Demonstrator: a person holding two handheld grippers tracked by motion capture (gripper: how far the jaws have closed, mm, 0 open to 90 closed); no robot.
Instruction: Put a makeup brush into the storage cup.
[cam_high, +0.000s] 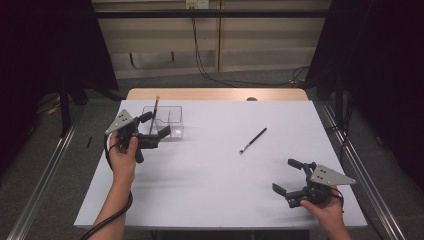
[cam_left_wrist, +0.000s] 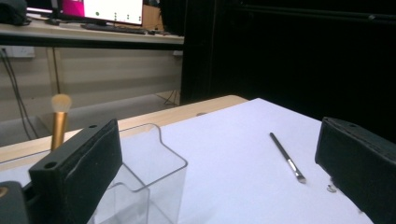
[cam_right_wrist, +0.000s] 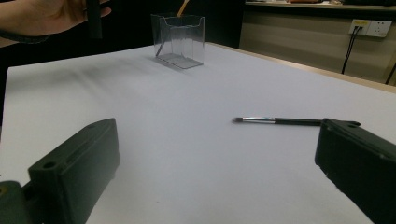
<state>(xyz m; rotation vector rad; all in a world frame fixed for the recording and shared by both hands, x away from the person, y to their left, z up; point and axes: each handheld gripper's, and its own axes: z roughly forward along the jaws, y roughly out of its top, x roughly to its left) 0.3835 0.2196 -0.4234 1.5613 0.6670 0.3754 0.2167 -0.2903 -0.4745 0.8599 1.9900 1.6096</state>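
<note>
1. The clear organizer (cam_high: 167, 121) stands at the tabletop's (cam_high: 210, 190) far left, a gold-handled brush (cam_high: 153, 116) upright inside.
2. The left gripper (cam_high: 155, 126) hangs just beside the organizer, jaws wide apart, empty.
3. A black brush (cam_high: 253, 140) lies well right of the organizer.
4. The right gripper (cam_high: 287, 176), farther right and nearer the person, is spread wide and holds nothing.

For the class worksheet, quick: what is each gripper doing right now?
Left gripper: open, holding nothing, by the clear organizer.
Right gripper: open, holding nothing.
</note>
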